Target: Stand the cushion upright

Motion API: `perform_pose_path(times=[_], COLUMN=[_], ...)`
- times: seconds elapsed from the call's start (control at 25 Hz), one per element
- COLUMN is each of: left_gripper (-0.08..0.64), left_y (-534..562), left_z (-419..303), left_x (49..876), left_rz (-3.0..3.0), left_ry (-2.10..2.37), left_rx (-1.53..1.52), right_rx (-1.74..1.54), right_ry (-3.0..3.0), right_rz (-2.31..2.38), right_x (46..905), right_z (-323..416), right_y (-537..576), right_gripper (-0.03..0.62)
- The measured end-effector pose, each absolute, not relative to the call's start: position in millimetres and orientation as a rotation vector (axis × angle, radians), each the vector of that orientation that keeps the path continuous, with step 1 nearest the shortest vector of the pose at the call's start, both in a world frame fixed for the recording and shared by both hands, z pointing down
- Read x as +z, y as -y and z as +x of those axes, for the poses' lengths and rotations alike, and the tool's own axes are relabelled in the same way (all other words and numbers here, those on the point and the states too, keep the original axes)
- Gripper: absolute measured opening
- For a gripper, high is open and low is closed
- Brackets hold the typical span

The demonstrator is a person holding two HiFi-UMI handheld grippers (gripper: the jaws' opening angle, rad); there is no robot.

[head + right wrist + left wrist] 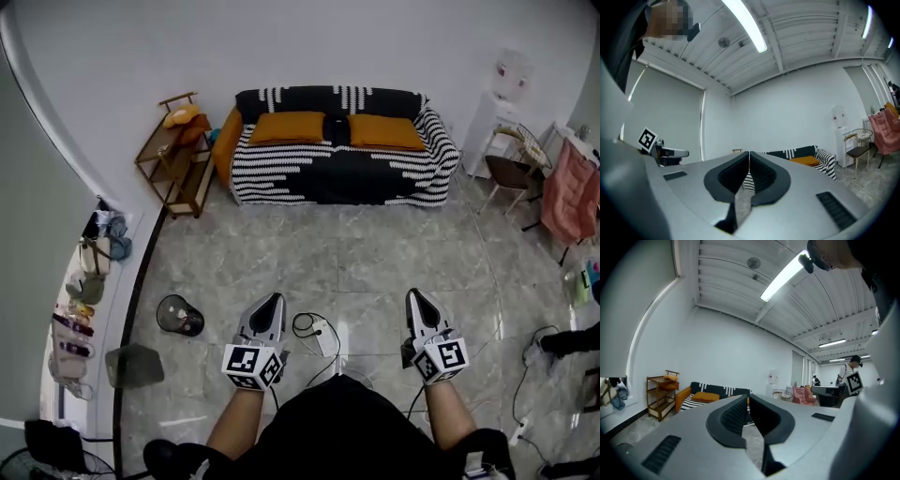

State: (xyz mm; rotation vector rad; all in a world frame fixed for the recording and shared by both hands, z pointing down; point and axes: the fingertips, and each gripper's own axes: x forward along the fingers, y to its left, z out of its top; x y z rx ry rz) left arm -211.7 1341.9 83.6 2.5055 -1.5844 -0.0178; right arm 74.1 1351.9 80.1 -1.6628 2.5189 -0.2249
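Two orange cushions lie flat on the seat of a black-and-white striped sofa (342,178) at the far wall: the left cushion (287,127) and the right cushion (386,132), with a small dark thing between them. Both grippers are held level, far short of the sofa, over the tiled floor. My left gripper (272,302) is shut and empty; in the left gripper view its tips (747,397) meet with the sofa (712,394) behind them. My right gripper (414,297) is likewise shut with nothing in it, its tips (749,153) together in front of the sofa (806,157).
A wooden shelf rack (176,155) stands left of the sofa. A white dispenser (502,103), a chair (511,164) and a pink-draped chair (572,197) are at the right. On the floor near me lie a black bin (179,316) and a power strip with cables (323,336).
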Motion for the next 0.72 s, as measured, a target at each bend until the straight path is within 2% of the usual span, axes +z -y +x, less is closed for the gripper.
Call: perform_pose_path(times=[0.04,0.08,0.12,0.16,0.2,0.32,0.72], left_gripper=[0.026,0.139,0.220,0.250,0.289,0.319,0.319], left_y=[-1343.1,-1344.1,-1344.6,-1344.4,-1343.9,-1344.2,-1329.5], left_z=[-215.0,-218.5,-221.9,-225.0,-227.6,-230.6,-244.0], left_x=[84.3,85.9,88.0,89.9,91.5,98.0,119.8], left_rz=[2.507,2.500,2.490,2.481,2.478,2.485,2.443], left_ry=[1.572,1.561,1.552,1.546,1.541,1.507,1.464], left_rx=[-0.017,-0.016,-0.015,-0.016,-0.017,-0.014,0.006], right_rx=[-0.228,-0.235,-0.242,-0.247,-0.245,-0.226,-0.239], right_ry=[-2.497,-2.484,-2.480,-2.481,-2.484,-2.508,-2.569], right_rz=[-1.658,-1.658,-1.660,-1.665,-1.671,-1.696,-1.712], right_x=[77.9,76.4,75.8,75.7,75.9,79.3,81.1], right_z=[70.7,66.6,61.7,56.5,51.5,39.6,28.2], right_y=[-1352.9,-1354.0,-1355.0,-1355.5,-1355.8,-1357.0,-1345.2], right_gripper=[0.032,0.060,0.210,0.268,0.274,0.318,0.325])
